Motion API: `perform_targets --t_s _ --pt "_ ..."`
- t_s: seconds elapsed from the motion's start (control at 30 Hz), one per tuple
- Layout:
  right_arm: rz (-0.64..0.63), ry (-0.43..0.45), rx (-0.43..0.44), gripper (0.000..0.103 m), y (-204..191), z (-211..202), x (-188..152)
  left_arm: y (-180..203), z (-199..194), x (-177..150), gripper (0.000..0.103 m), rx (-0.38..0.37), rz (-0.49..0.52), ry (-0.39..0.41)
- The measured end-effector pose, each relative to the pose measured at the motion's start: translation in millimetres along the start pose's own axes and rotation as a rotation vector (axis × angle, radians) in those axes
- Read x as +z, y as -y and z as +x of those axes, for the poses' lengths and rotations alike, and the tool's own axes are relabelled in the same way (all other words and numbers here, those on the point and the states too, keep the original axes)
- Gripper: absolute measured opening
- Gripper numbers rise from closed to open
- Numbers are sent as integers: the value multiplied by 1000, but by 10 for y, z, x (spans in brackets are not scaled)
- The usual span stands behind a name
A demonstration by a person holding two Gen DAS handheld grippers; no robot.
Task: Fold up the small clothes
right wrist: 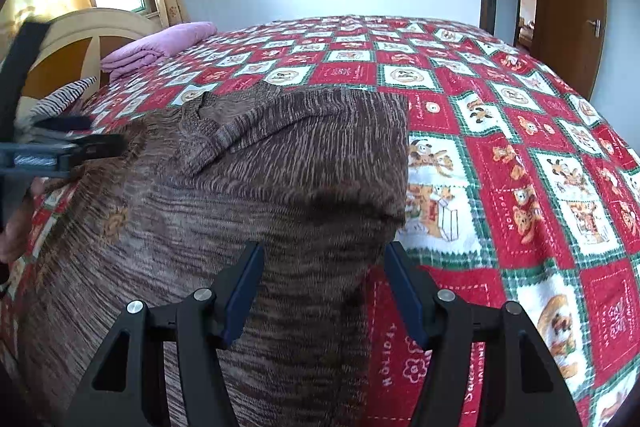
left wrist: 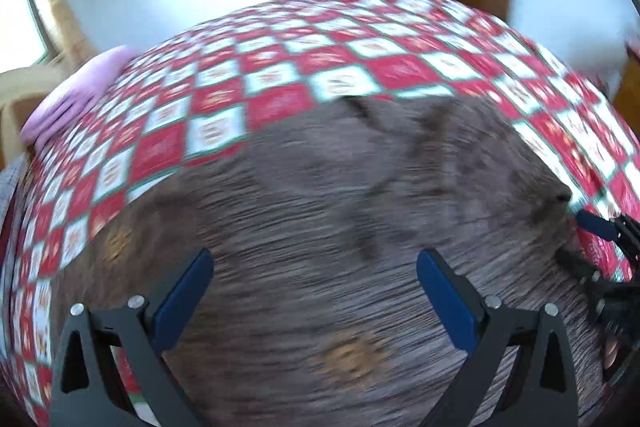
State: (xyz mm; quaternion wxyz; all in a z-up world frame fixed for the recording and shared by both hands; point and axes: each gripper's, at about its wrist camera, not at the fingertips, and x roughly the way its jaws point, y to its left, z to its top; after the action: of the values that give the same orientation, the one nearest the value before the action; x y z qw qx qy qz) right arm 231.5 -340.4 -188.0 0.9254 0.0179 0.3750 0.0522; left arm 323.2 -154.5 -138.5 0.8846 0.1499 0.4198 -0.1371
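Right gripper (right wrist: 322, 291): fingers released, spread apart w/ the brown sweater (right wrist: 248, 195) under and between them, pads not pinching it. Its right finger sits about at the sweater's right edge, over the red checked bedspread (right wrist: 520, 155).

Left gripper (left wrist: 314, 291): fingers also released, wide apart over the sweater (left wrist: 320, 227), nothing pinched. That view is rly blurry tho.

Sweater lies spread on the bed, filling center/lower left of the right wrist view, collar toward the top.

Pink folded cloth (right wrist: 160, 43) in the upper left, well apart. Door (right wrist: 568, 7) upper right.
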Motion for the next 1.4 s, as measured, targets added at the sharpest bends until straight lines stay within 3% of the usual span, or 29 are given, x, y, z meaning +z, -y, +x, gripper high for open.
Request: perform_targets --t_s 0.13,0.23,0.3,0.37,0.43,0.5,0.6,0.77,0.87,0.9,0.97,1.03,1.07,1.1,1.17,1.23,1.4 --pt "66 17 31 63 122 -19 -19 422 310 148 103 2 74 -24" --pt "99 14 59 65 195 6 -21 541 572 281 103 158 131 -31" --pt "99 6 68 65 193 22 -33 384 715 379 103 279 116 -25" --pt "86 -7 77 66 169 44 -37 -53 903 488 103 488 34 -43" --pt "79 -19 82 66 154 75 -32 -520 985 486 103 537 -106 -98" --pt "78 -24 86 68 153 84 -37 -860 975 408 103 473 -216 -130" --pt "82 -27 93 68 157 93 -39 -1012 785 221 94 328 -278 -108" --pt "106 -30 115 68 197 97 -54 -628 583 61 89 13 -276 -86" --pt "123 -27 131 68 227 95 -61 -338 594 23 72 -103 -248 -111" --pt "127 -26 134 68 232 95 -60 -263 620 7 63 -117 -235 -120" --pt "134 -23 139 68 245 88 -64 -143 661 -4 54 -113 -214 -122" --pt "138 -21 144 68 250 81 -65 -87 624 -10 33 -144 -217 -86" --pt "142 -20 147 68 255 80 -65 -66 598 -7 12 -172 -213 -86" --pt "143 -20 149 68 258 78 -64 -71 549 -14 6 -166 -209 -76" --pt "144 -18 150 69 257 69 -65 -79 408 -11 6 -124 -194 -36" --pt "145 -17 150 69 266 68 -66 -114 339 -8 6 -129 -187 -14" --pt "184 -6 176 69 345 50 -76 -120 404 -92 6 -106 -160 -31"
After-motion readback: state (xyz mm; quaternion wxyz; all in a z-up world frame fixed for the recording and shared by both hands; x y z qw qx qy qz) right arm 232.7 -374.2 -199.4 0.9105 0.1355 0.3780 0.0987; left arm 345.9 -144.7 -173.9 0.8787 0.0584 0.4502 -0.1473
